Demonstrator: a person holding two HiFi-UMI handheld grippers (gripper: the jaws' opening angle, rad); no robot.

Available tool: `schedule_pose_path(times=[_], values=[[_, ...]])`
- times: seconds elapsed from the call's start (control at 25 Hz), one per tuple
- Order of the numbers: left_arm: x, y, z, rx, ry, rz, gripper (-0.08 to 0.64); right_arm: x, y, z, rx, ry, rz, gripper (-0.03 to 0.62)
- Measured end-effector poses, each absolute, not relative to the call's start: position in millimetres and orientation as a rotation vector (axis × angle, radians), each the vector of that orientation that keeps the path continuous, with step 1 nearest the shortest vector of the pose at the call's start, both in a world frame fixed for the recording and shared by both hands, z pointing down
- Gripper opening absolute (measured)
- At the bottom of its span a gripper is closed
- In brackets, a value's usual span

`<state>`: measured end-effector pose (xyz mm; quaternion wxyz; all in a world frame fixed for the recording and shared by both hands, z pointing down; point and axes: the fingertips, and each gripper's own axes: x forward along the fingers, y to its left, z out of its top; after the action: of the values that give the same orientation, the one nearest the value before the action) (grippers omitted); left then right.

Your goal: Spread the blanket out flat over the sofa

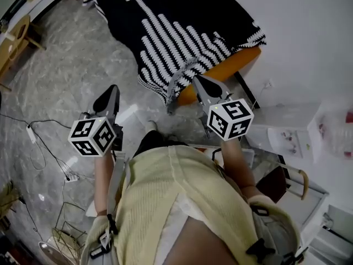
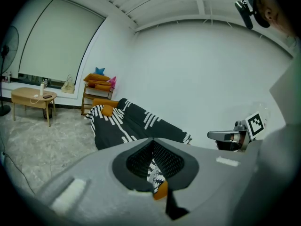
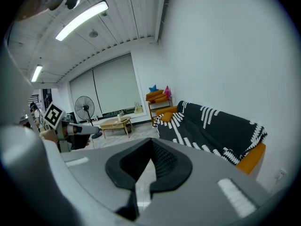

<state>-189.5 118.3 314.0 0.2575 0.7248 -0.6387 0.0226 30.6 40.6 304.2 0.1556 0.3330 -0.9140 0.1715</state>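
A black blanket (image 1: 182, 32) with white dashed stripes and a fringed edge drapes the orange sofa (image 1: 240, 64). The left tool (image 1: 113, 88) and right tool (image 1: 196, 78) each have tapered grey jaws pressed together, gripping nothing.

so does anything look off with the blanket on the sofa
Mostly fine. The blanket covers most of the sofa, but at the end nearest the person it stops short and leaves the orange edge bare. Its front corner there also hangs bunched instead of lying flat.
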Motion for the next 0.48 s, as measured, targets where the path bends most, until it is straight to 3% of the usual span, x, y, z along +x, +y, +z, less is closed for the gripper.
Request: schedule_pose_path(times=[0.48], values=[[-183, 108, 311, 1.995, -1.736, 0.094, 0.002, 31, 28, 304, 0.961, -2.611, 0.502, 0.005]])
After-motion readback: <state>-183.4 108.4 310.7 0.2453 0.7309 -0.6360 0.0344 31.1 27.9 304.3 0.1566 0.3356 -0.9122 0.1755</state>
